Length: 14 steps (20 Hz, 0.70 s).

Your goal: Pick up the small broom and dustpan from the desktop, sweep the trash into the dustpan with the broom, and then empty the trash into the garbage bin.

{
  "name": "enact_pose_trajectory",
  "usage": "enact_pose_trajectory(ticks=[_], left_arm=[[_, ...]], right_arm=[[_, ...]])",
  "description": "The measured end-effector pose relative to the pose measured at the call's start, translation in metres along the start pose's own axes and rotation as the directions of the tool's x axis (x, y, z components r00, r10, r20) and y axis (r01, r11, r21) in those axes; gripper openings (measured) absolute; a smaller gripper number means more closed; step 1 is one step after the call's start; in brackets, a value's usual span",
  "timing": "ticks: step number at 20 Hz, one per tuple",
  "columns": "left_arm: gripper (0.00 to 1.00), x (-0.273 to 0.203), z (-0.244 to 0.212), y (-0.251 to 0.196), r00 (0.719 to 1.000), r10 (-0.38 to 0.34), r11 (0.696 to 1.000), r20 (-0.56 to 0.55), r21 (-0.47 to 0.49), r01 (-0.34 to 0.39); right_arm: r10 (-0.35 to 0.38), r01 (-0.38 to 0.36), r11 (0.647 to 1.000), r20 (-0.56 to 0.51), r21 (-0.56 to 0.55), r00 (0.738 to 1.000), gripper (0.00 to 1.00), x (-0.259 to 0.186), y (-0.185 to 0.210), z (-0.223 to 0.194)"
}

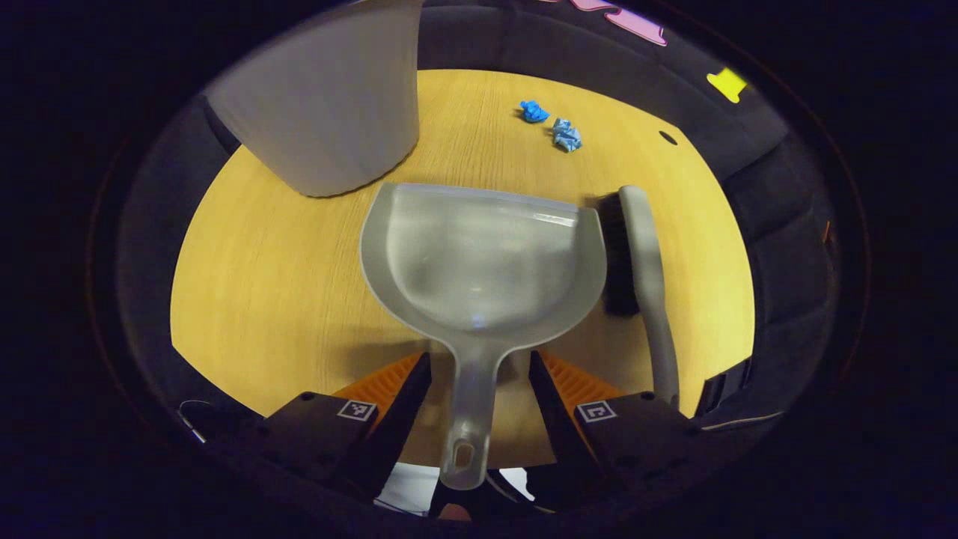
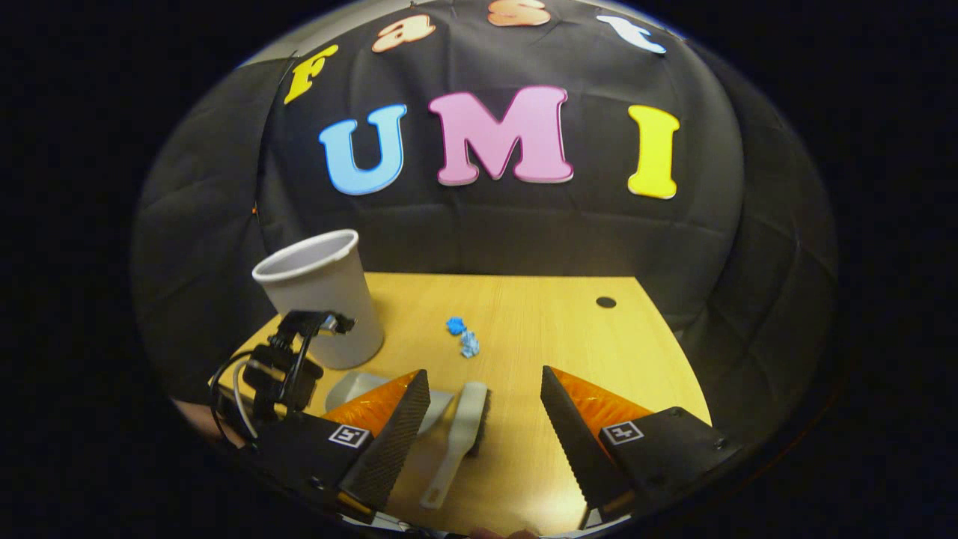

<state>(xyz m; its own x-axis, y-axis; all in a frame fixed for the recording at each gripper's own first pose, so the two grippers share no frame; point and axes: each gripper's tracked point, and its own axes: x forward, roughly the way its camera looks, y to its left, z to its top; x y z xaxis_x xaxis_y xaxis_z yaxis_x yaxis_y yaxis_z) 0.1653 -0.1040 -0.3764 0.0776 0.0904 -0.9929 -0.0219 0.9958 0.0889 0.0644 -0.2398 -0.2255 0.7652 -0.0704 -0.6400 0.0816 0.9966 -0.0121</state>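
Note:
A grey translucent dustpan [image 1: 479, 254] lies flat on the wooden table [image 1: 284, 269]. Its handle [image 1: 473, 404] runs back between the fingers of my left gripper [image 1: 480, 355], which is open, with a gap on each side of the handle. Right of the pan lies the small broom [image 1: 645, 284], grey-handled, its black bristles facing the pan. Two blue crumpled scraps [image 1: 534, 111] [image 1: 566, 135] lie farther off. My right gripper [image 2: 483, 373] hovers open above the near table edge, with the broom [image 2: 464, 427] lying between and below its fingers. The dustpan [image 2: 352, 389] shows partly behind its left finger.
A white bin [image 1: 329, 97] [image 2: 325, 299] stands upright at the far left of the table, close to the dustpan's lip. The left gripper's body with cables [image 2: 288, 367] is in front of the bin. A small dark hole [image 2: 606, 302] marks the table's far right.

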Motion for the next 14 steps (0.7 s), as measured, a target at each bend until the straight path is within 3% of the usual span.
enact_pose_trajectory(ticks=[2,6,7,8,9,11,12,13,14], left_arm=[[0.81,0.008,0.002,-0.003,0.996,0.006,1.000,-0.088,0.002,-0.006],[0.72,0.015,0.014,-0.008,0.988,0.030,0.999,-0.153,0.029,-0.026],[0.62,0.018,0.011,-0.007,0.985,0.034,0.999,-0.172,0.029,-0.030],[0.61,0.021,0.011,-0.005,0.980,0.036,0.999,-0.194,0.040,-0.029],[0.54,0.021,0.010,-0.005,0.979,0.020,0.999,-0.205,0.046,-0.011],[0.40,0.023,0.011,-0.008,0.978,-0.034,0.998,-0.208,0.038,0.043],[0.39,0.001,0.013,-0.010,0.976,-0.051,0.998,-0.214,0.022,0.057],[0.31,0.023,0.012,-0.010,0.976,-0.079,0.996,-0.205,0.019,0.084],[0.31,0.025,0.012,-0.009,0.976,-0.092,0.995,-0.195,0.030,0.100]], right_arm=[[0.041,-0.041,0.999,-0.034,0.022,0.999,0.96,0.008,0.000,-0.002],[0.064,-0.059,0.998,-0.147,0.037,0.987,0.96,0.023,-0.009,-0.023],[0.069,-0.060,0.997,-0.173,0.055,0.982,0.96,0.025,-0.011,-0.029],[0.068,-0.055,0.996,-0.198,0.073,0.978,0.96,0.027,-0.011,-0.036],[0.089,-0.071,0.994,-0.232,0.083,0.969,0.96,0.028,-0.007,-0.044],[0.087,-0.071,0.996,-0.349,0.057,0.933,0.96,0.024,-0.001,-0.070],[0.075,-0.064,0.997,-0.380,0.040,0.922,0.96,0.024,0.001,-0.080],[0.073,-0.064,0.997,-0.396,0.038,0.915,0.96,0.022,0.006,-0.083],[0.072,-0.063,0.997,-0.410,0.036,0.909,0.97,0.021,0.011,-0.084]])
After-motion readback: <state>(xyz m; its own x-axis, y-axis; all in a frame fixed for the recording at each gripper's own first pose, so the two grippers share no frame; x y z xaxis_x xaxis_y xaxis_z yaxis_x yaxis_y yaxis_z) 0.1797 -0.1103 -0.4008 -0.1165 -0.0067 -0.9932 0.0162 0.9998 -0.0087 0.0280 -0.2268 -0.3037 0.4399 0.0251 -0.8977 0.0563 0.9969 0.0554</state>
